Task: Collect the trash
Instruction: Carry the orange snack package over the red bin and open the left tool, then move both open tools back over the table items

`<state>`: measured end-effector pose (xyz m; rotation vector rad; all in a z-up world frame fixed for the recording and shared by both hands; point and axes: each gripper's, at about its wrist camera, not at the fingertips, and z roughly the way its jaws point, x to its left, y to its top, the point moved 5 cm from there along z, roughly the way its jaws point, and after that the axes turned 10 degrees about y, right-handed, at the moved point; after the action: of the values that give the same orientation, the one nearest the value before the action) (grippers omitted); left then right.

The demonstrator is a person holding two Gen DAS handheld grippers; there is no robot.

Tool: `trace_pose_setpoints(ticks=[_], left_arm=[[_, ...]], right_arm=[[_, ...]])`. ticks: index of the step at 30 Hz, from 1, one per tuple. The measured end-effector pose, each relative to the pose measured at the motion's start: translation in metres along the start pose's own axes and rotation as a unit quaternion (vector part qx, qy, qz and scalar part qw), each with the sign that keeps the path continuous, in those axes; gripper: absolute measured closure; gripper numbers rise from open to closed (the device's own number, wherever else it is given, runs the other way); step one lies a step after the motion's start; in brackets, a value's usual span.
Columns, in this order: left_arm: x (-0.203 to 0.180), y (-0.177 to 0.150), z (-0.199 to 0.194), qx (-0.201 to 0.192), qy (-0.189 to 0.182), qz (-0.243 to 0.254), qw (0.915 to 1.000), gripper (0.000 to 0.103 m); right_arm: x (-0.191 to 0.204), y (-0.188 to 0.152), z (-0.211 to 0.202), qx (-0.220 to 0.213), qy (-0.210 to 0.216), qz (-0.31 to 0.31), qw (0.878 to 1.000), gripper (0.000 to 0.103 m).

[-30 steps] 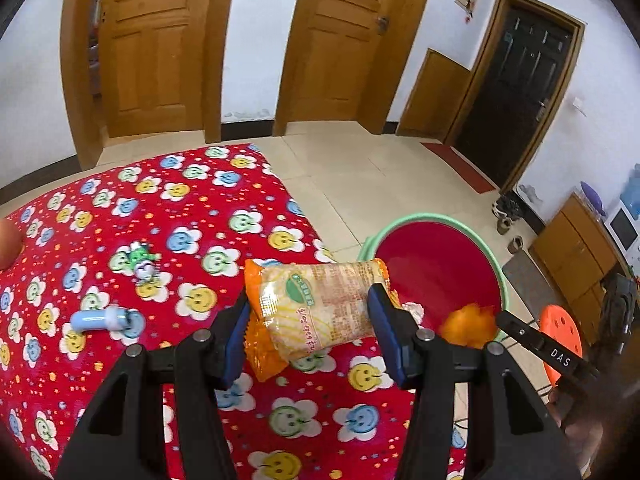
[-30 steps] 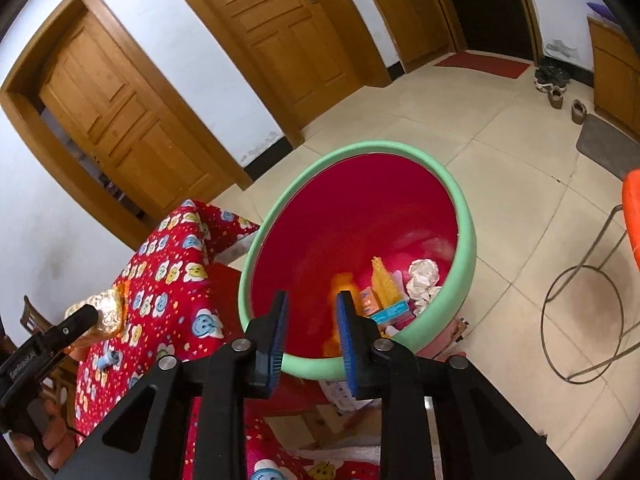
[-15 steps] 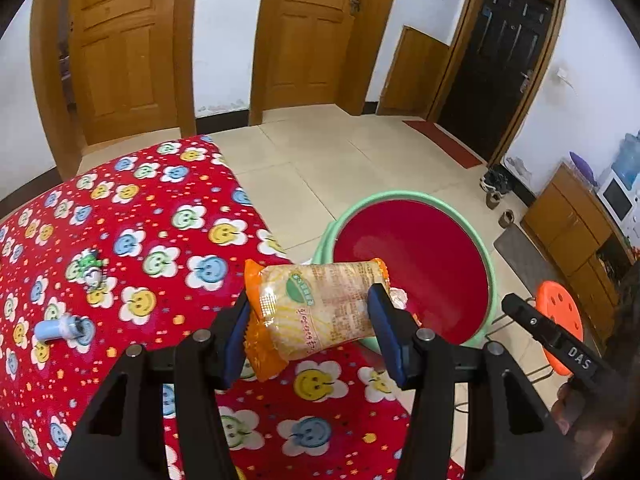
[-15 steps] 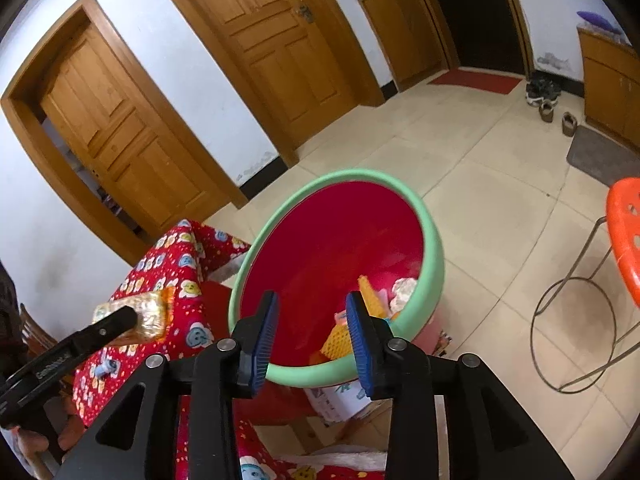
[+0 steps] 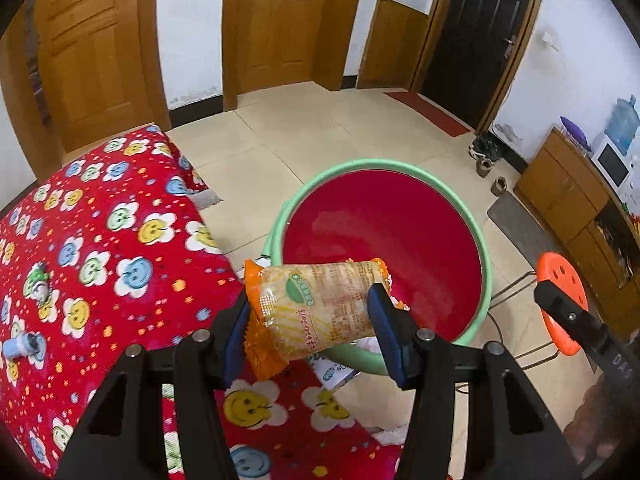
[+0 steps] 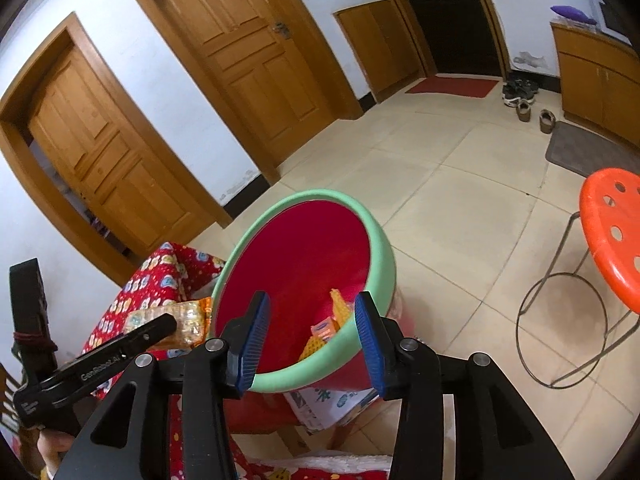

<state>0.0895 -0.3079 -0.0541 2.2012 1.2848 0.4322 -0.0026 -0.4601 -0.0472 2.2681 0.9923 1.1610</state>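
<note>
- Left tongs [image 5: 310,334]: pressed onto the snack packet [image 5: 320,312], one blue ribbed pad on each side of its middle. The packet is held crosswise, clear of the cloth, at the near rim of the bin [image 5: 478,240].
- Snack packet: a soft pillow-shaped wrapper, glossy and crinkled, with a pale printed middle and an orange crimped end. It is judged light and easily crushed, so the grip is best kept as it is.
- Right tongs [image 6: 310,334]: spread, with nothing between the pads; the jaws have just been opening. They are seen over the near rim of the bin.
- Step in hand, as judged: the packet is to be carried past the rim and let go over the red interior. A release made too near the rim could send the packet onto the floor or back onto the table [image 5: 100,240]. The right tongs are best kept clear of the drop.
- Table: covered by a red cloth printed with smiling flowers, slightly ribbed in texture. A small blue and white cylinder [image 5: 20,346] and a small green and white scrap [image 5: 38,282] lie on it, well apart from the packet.
- Bin: round and deep, with a smooth pale green rim and a shiny red inside. Orange wrappers [image 6: 340,312] and other scraps are seen at the bottom.
- Beyond: an orange plastic stool [image 6: 612,232] on a wire frame, pale floor tiles and panelled wooden doors [image 5: 276,20].
</note>
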Motion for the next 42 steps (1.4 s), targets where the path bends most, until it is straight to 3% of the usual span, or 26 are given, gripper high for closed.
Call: trace_pose_setpoints(ticks=[4,8,17,19,24,42], left_arm=[[-0.008,0.003,0.005,0.001,-0.002,0.005,1.0,0.045],[-0.011,0.005,0.004,-0.001,0.002,0.003,1.0,0.036],[-0.003,0.005,-0.003,-0.002,0.01,-0.009,0.9999,0.034],[0.0,0.004,-0.006,-0.004,0.011,-0.013,0.9998,0.033],[0.01,0.003,-0.016,-0.01,0.016,-0.022,0.9996,0.032],[0.093,-0.011,-0.06,-0.036,0.058,-0.091,0.9935,0.032]], right_arm=[[-0.004,0.0,-0.001,-0.001,-0.002,0.004,1.0,0.057],[-0.005,-0.001,-0.001,0.001,0.0,0.006,1.0,0.057],[-0.001,-0.002,-0.001,0.004,0.005,0.005,1.0,0.055],[0.001,-0.003,-0.003,0.003,0.007,0.005,1.0,0.048],[0.011,-0.004,-0.005,0.003,0.011,-0.002,1.0,0.047],[0.066,-0.019,-0.005,0.014,0.043,-0.039,0.998,0.043]])
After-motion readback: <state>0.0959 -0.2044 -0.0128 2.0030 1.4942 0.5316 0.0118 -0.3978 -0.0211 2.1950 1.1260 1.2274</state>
